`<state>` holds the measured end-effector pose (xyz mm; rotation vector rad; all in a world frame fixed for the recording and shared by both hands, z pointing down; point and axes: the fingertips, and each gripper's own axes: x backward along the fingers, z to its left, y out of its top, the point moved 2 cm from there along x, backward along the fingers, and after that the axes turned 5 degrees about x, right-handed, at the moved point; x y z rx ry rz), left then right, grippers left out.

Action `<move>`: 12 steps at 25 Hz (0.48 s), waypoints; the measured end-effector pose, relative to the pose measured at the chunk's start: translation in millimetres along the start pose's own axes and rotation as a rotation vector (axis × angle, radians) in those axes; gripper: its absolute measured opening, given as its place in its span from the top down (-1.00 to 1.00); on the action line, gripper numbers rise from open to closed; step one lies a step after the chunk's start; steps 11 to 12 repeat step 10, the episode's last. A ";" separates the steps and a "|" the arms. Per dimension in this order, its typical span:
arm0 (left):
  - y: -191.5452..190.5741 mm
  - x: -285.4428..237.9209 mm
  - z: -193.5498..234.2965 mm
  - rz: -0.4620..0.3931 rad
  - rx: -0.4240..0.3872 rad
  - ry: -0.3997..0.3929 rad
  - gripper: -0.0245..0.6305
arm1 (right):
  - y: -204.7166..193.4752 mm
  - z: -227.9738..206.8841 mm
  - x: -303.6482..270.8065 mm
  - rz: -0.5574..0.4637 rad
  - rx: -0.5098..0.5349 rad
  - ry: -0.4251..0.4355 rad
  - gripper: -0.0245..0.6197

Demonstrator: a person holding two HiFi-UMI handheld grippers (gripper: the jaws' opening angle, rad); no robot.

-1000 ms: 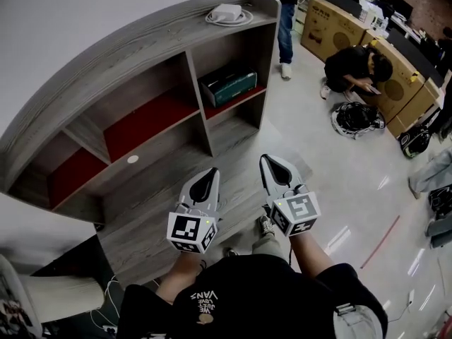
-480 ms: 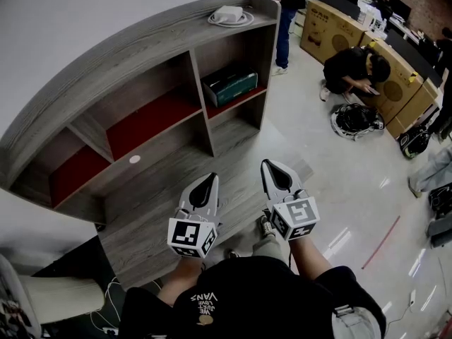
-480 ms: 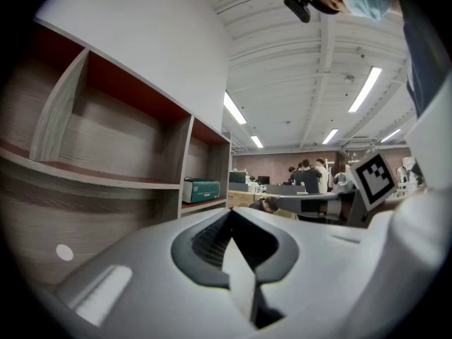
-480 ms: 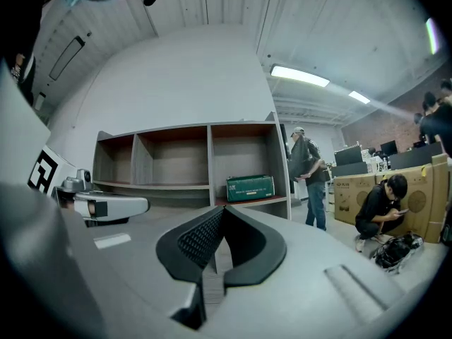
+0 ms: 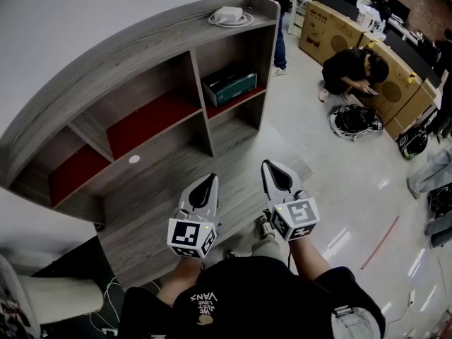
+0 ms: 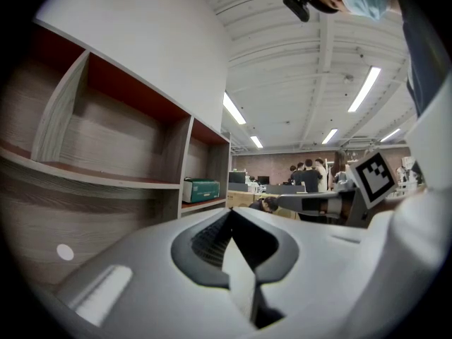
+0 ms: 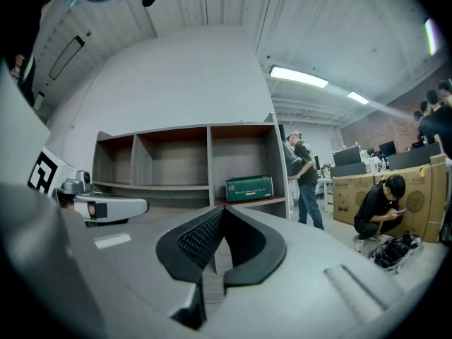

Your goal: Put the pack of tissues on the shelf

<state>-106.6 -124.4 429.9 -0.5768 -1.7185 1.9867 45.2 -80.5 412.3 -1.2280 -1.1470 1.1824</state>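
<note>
The pack of tissues is a green box lying in the rightmost compartment of the grey wooden shelf unit, on a red-lined board. It also shows in the left gripper view and the right gripper view. My left gripper and right gripper hang side by side over the unit's low front board, well short of the pack. Both point level toward the shelves. In each gripper view the jaws meet at the tips, left and right, with nothing between them.
A white adapter with a coiled cable lies on top of the shelf unit. A small white disc sits on the low board. On the floor to the right a person crouches by cardboard boxes and a bag; another person stands beyond the shelf's end.
Both grippers hold the same place and stay shut. The standing person at the shelf's far end has shifted slightly.
</note>
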 end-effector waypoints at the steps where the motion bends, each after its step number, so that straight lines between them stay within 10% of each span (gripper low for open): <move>1: -0.1 -0.1 -0.1 0.000 0.001 -0.001 0.78 | 0.3 0.0 -0.3 0.000 0.002 0.000 0.91; 12: 1.0 -0.4 -0.7 0.000 0.003 -0.001 0.78 | 2.3 -1.5 -1.0 -0.001 0.017 -0.001 0.91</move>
